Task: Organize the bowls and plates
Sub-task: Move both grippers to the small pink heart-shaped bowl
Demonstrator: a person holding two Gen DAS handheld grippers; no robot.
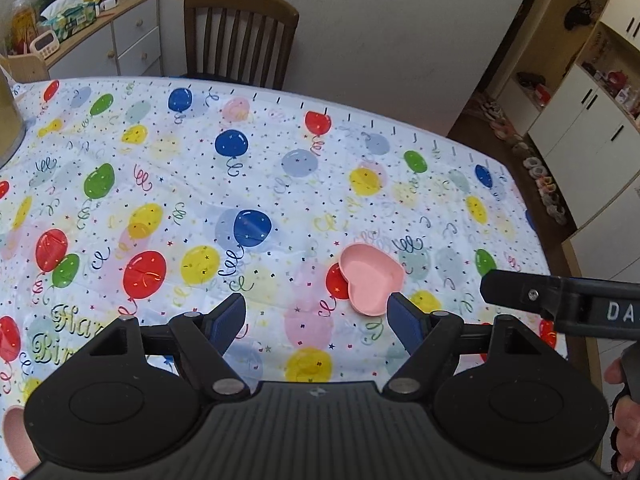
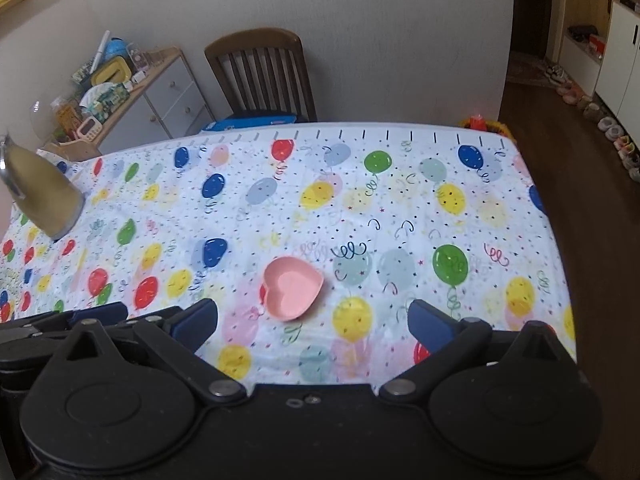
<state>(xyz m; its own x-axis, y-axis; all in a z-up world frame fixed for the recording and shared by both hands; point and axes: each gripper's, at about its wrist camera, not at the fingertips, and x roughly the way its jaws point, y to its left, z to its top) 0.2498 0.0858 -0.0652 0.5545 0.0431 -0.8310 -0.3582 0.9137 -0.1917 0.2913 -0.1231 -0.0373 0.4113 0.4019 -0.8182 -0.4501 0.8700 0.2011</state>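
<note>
A pink heart-shaped bowl (image 1: 370, 278) lies on the balloon-print tablecloth (image 1: 260, 184). It also shows in the right wrist view (image 2: 292, 287). My left gripper (image 1: 316, 316) is open and empty, hovering just short of the bowl, which sits ahead and to its right. My right gripper (image 2: 312, 318) is open and empty, with the bowl just ahead between its blue fingertips (image 2: 196, 316). The right gripper's body shows at the right edge of the left wrist view (image 1: 568, 304). A pink rounded thing (image 1: 14, 436) at the lower left edge is mostly hidden.
A wooden chair (image 2: 262, 74) stands at the table's far edge. A beige kettle (image 2: 44, 192) stands on the table at the far left. A cluttered drawer cabinet (image 1: 120, 36) is beyond the table. The table's right edge (image 2: 556, 264) drops to a wood floor with shoes.
</note>
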